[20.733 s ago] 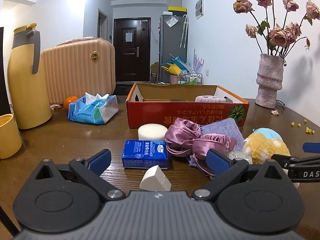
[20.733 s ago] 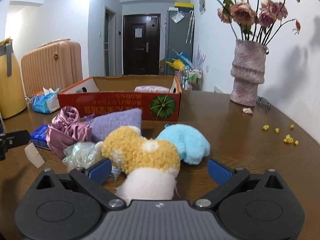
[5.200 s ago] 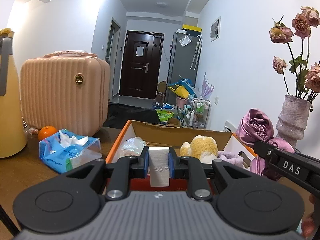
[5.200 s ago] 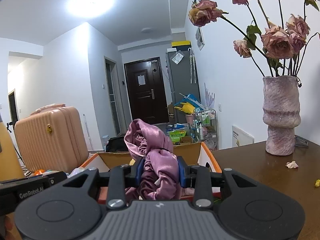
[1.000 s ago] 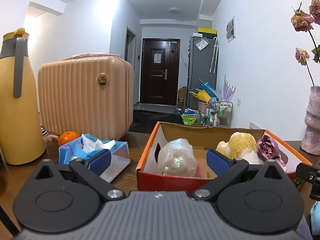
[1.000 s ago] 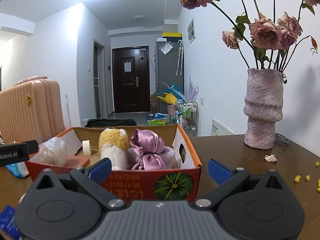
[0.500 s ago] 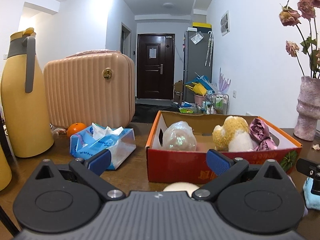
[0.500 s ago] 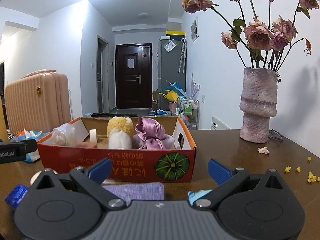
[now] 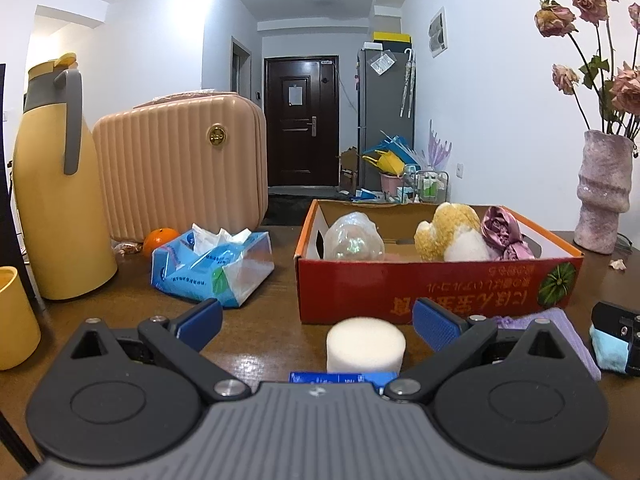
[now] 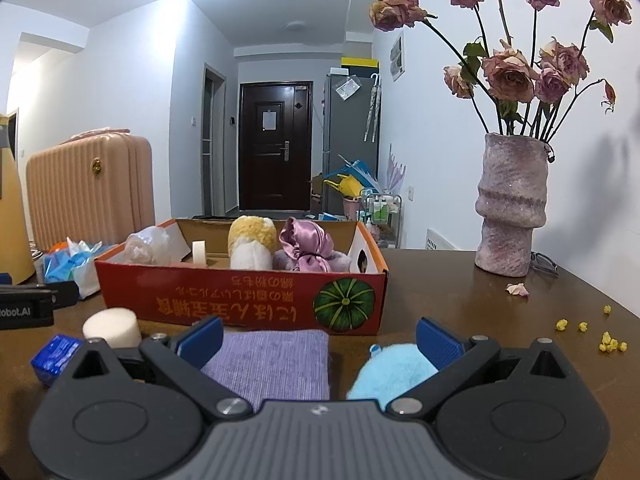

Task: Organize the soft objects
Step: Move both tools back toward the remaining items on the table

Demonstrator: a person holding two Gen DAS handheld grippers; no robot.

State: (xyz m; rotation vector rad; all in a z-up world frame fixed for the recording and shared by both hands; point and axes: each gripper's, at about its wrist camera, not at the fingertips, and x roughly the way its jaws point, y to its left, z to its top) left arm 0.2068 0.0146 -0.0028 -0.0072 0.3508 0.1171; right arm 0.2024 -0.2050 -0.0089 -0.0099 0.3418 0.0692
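A red cardboard box (image 9: 400,288) (image 10: 240,296) on the wooden table holds a clear crinkled bag (image 9: 354,238), a yellow-and-white plush (image 9: 452,232) (image 10: 252,242), a pink satin scrunchie bundle (image 9: 504,236) (image 10: 306,248) and a white foam piece (image 10: 199,253). In front of the box lie a white foam cylinder (image 9: 365,344) (image 10: 112,326), a purple cloth (image 10: 276,360) and a light blue plush (image 10: 394,372). My left gripper (image 9: 318,322) is open just behind the foam cylinder. My right gripper (image 10: 318,338) is open over the purple cloth and blue plush.
A blue tissue pack (image 9: 212,264), an orange (image 9: 160,240), a pink ribbed case (image 9: 180,164), a yellow jug (image 9: 60,184) and a yellow cup (image 9: 14,320) stand left. A small blue packet (image 10: 56,354) lies near the cylinder. A vase of dried roses (image 10: 512,208) stands right.
Both grippers have drawn back and down from the box, so the foam cylinder, purple cloth and blue plush now show in front of them. Both stay open.
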